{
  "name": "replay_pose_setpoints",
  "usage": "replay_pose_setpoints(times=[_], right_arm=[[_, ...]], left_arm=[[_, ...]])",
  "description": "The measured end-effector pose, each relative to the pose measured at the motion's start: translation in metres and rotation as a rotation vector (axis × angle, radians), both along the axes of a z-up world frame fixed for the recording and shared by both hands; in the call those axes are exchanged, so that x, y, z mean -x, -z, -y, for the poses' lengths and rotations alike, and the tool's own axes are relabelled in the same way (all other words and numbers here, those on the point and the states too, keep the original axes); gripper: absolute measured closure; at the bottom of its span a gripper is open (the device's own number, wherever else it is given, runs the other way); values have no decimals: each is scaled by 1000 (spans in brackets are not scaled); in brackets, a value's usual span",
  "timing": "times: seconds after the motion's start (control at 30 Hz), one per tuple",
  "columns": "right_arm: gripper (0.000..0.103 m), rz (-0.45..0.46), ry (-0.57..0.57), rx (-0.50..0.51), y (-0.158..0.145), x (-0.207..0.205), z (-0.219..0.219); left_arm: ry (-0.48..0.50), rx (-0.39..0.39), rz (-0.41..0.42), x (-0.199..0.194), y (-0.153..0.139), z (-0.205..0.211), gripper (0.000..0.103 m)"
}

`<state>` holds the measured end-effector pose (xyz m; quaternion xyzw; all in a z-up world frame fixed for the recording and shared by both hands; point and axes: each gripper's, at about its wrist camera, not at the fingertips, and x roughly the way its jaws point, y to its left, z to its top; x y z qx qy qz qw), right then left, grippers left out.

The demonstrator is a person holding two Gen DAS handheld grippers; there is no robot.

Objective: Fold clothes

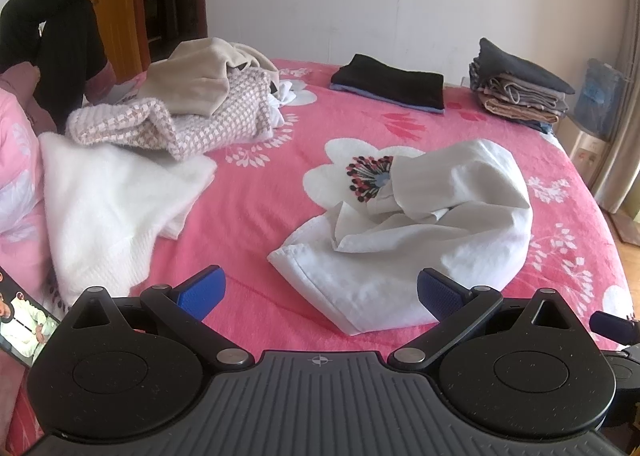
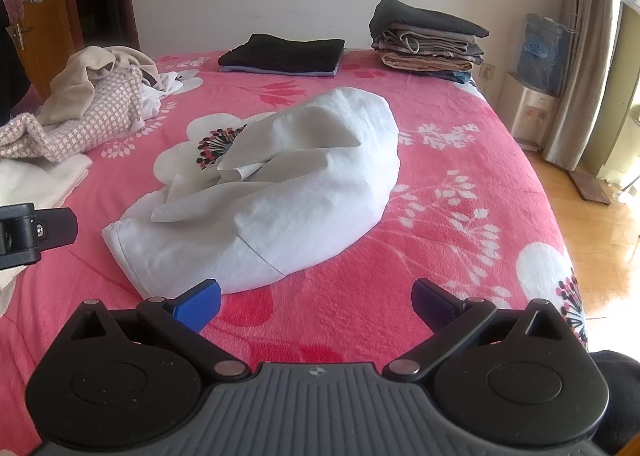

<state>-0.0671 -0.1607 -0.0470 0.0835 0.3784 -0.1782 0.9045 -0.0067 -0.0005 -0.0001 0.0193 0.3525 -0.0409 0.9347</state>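
- A crumpled white garment (image 2: pixel 280 192) is seen lying mid-bed on the pink blanket (image 2: pixel 460 176), just ahead of both grippers.
- The left gripper (image 1: pixel 320 292) and right gripper (image 2: pixel 316 302) are held wide apart, empty.
- Several layers could be pinched together at the bunched hem, so the garment might be lifted still tangled.
- The unfolded pile (image 1: pixel 192 108) nearby could be snagged.

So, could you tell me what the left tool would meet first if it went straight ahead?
Probably the crumpled white garment on the pink bedspread: its near hem lies just ahead of the open left tool. Depth is hard to judge.
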Motion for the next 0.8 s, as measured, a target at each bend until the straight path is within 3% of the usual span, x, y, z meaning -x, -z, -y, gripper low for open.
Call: replay_pose_setpoints(times=[0.27, 0.8], right_arm=[[0, -12, 14, -39, -1, -3, 3], [0, -41, -2, -8, -4, -8, 1]], left_arm=[[-19, -43, -41, -4, 6, 0, 0], [-34, -82, -96, -4, 11, -3, 0]])
